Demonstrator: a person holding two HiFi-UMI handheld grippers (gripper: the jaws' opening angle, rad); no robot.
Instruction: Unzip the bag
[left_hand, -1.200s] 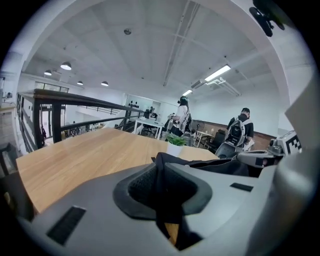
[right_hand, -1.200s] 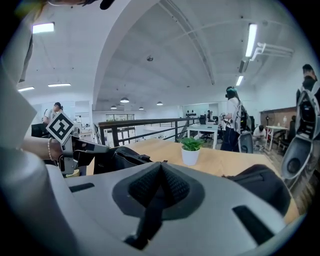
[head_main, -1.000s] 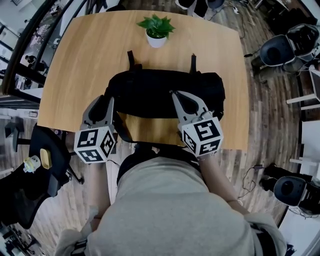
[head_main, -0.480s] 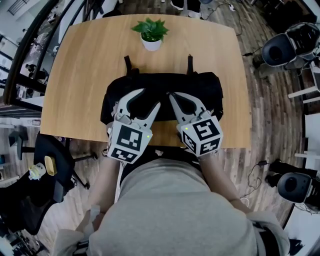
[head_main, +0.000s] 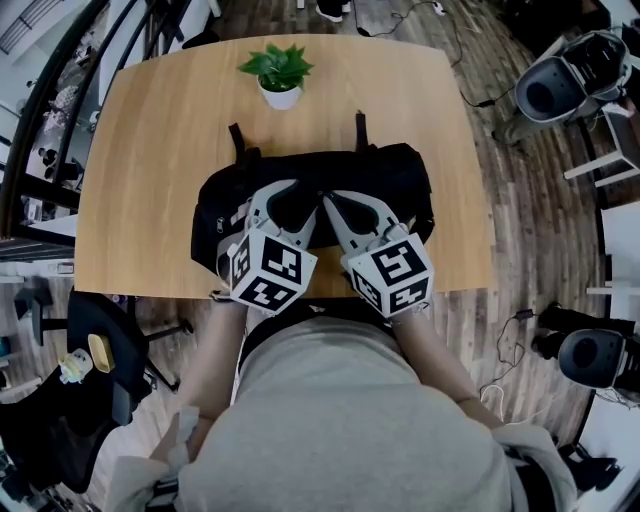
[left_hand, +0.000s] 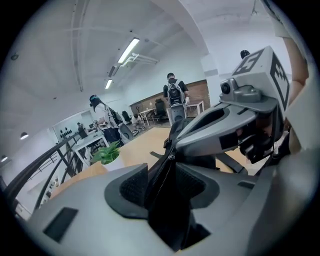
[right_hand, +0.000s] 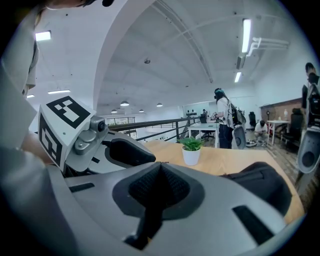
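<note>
Left gripper swung inward, jaws just closing astride bag, seemingly loose

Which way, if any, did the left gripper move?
Yes. The left gripper went rightward along the bag, from its left end to its middle; its jaws have just been opening, the zipper between them.

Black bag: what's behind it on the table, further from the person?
Behind the black bag, a potted plant stands apart from it on the wooden table, and two black straps poke out from its far edge. The tabletop beneath the bag is covered.
</note>
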